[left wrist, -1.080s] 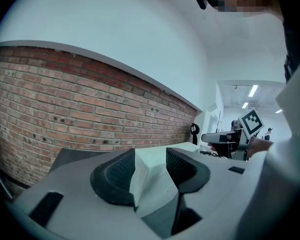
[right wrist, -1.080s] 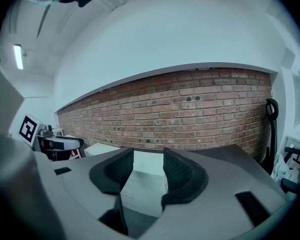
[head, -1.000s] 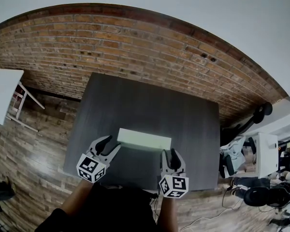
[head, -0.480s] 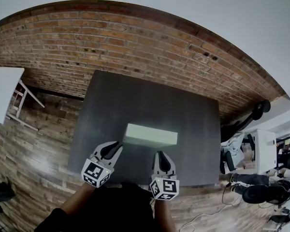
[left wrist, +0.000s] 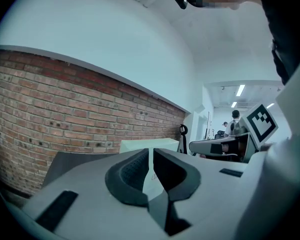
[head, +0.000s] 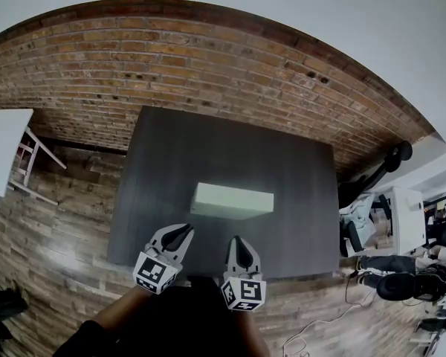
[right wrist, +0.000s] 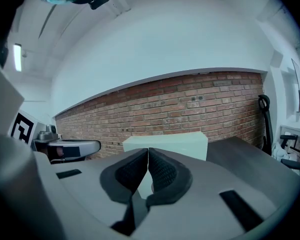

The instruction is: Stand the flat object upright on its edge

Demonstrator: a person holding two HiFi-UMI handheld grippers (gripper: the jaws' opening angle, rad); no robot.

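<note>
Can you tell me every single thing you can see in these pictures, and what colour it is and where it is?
Table: one, dark grey, middle, in front of the brick wall.
Box: one, pale green-white, standing on its edge on the table, touching neither gripper.
Brick wall: one, reddish brown, behind the table.
Floor: one, brown wood planks, around the table.
Small table: one, white, far left.
Desks and chairs: too small to count, white and black, far right.
Left gripper: one, light grey with black pads, near edge of the table, jaws just closed, nothing between them.
Right gripper: one, same colours, beside the left one, jaws just closed, nothing between them.
</note>
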